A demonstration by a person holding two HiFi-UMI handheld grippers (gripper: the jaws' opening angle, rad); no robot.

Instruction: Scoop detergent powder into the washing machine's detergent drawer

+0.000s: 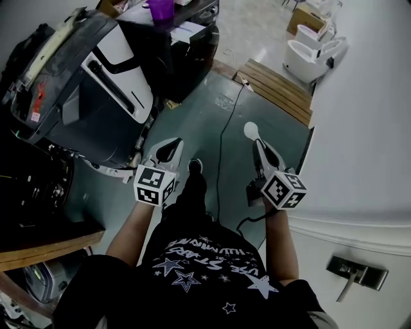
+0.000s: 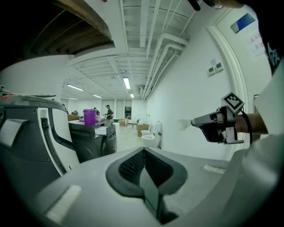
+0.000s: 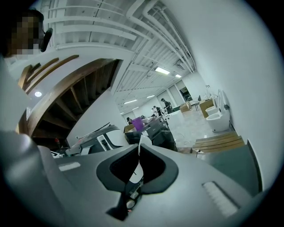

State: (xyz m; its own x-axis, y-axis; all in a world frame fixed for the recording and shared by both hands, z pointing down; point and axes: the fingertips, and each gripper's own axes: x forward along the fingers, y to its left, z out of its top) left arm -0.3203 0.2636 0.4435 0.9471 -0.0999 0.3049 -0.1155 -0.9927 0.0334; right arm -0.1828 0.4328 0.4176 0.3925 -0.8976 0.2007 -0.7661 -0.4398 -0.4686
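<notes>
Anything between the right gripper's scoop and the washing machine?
Nothing visibly blocks it: between the scoop and the washing machine is open floor crossed by a cable. The left gripper sits near that path.

In view are 2 grippers (image 1: 168,149) (image 1: 259,142), 1 scoop (image 1: 250,130), 1 purple cup (image 1: 160,9) and 2 toilets (image 1: 306,60) (image 1: 317,32).

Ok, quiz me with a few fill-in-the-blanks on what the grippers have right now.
1. The right gripper is shut on the handle of a white ____.
2. The left gripper has its jaws together and holds ____.
3. The cup standing on the dark machine is ____.
Missing words: scoop; nothing; purple.
</notes>
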